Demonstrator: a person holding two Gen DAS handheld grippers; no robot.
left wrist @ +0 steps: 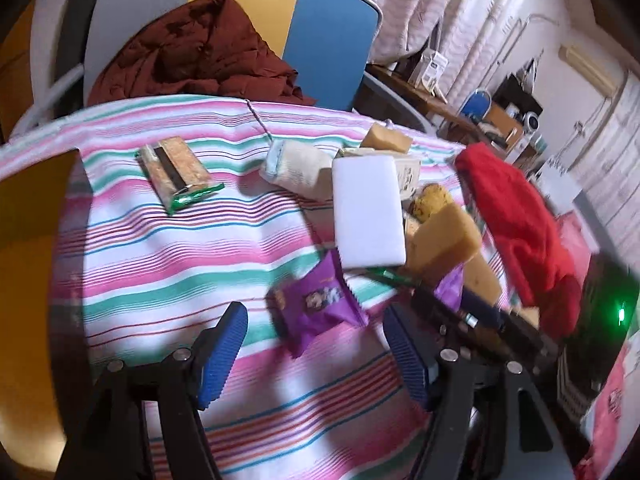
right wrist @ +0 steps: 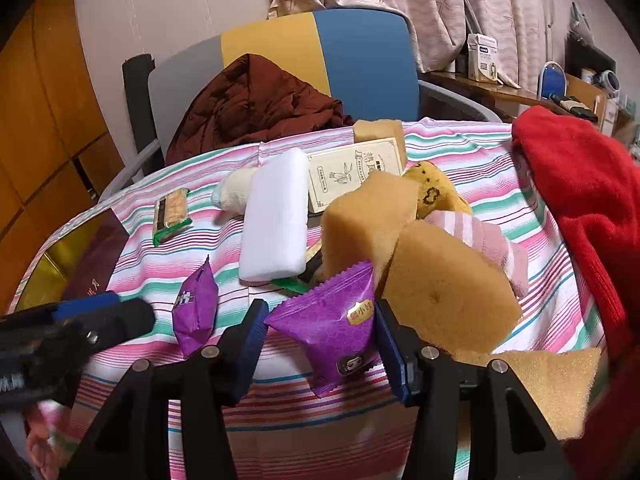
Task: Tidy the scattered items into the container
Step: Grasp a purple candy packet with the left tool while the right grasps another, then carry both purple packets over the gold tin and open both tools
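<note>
A pile of items lies on the striped cloth [left wrist: 160, 248]: a white foam block [left wrist: 368, 208] [right wrist: 276, 216], tan sponges [left wrist: 444, 240] [right wrist: 444, 288], a printed box [right wrist: 354, 172], a rolled pink sock [right wrist: 484, 240] and a red cloth [right wrist: 588, 200]. A green cracker pack [left wrist: 176, 172] lies apart at the left. My left gripper [left wrist: 316, 344] is open just in front of a purple snack packet [left wrist: 316, 304]. My right gripper [right wrist: 320, 340] has a second purple packet [right wrist: 336, 320] between its fingers, touching both pads. The container is not clearly in view.
A chair [right wrist: 360, 56] with a brown jacket [right wrist: 256, 108] stands behind the table. A gold and maroon box [right wrist: 80, 268] lies at the left edge. A desk with clutter [left wrist: 480, 112] is at the far right.
</note>
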